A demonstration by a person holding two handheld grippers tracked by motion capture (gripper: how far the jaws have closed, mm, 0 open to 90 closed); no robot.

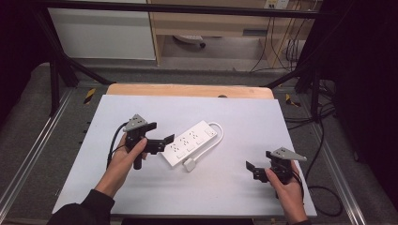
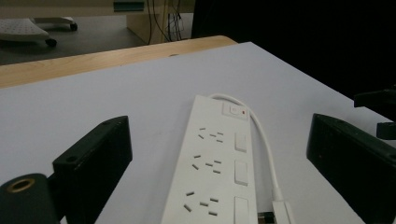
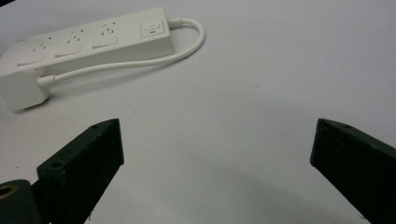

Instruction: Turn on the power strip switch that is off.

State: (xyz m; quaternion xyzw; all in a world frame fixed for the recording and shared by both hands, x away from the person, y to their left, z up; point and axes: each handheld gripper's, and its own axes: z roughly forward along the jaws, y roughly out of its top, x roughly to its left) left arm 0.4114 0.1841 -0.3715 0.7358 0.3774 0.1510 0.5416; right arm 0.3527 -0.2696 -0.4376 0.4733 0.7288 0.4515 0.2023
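Gaping left gripper [image 1: 162,136] jaws flanking white power strip [image 1: 191,142]

My right tongs [image 3: 217,163] stand wide apart, nothing between them, over bare white worktop [image 3: 261,84]. Up at the top left I see the power strip [image 3: 88,39] lying flat, its cord [image 3: 187,44] looping from the switch end back along its side to the plug [image 3: 21,91].
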